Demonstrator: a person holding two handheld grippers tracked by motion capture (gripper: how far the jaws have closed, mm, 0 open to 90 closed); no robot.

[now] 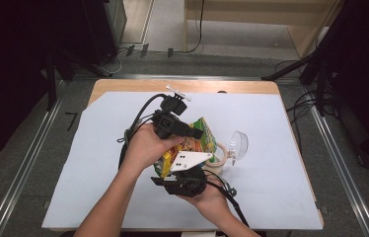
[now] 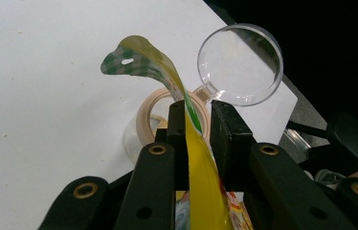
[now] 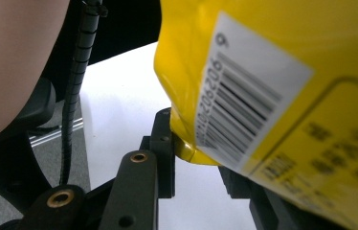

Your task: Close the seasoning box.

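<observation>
Yellow snack bag [image 1: 197,140] is held above the desk [image 1: 98,163], largely hidden by both hands. Left claw [image 2: 197,129] grips its sealed edge; right claw [image 3: 194,153] clamps a bottom corner. Bag's long axis runs toward the desk's far-right; printing blurred.

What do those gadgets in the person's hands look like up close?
Each is a black handheld gripper with two flat black jaws on hinged arms fixed by brass-coloured rivets. The left gripper carries a small white bracket on top and trails black cables. The right gripper bears a pale three-cornered plate with dark dots. The forearms are bare, no sleeves.
</observation>
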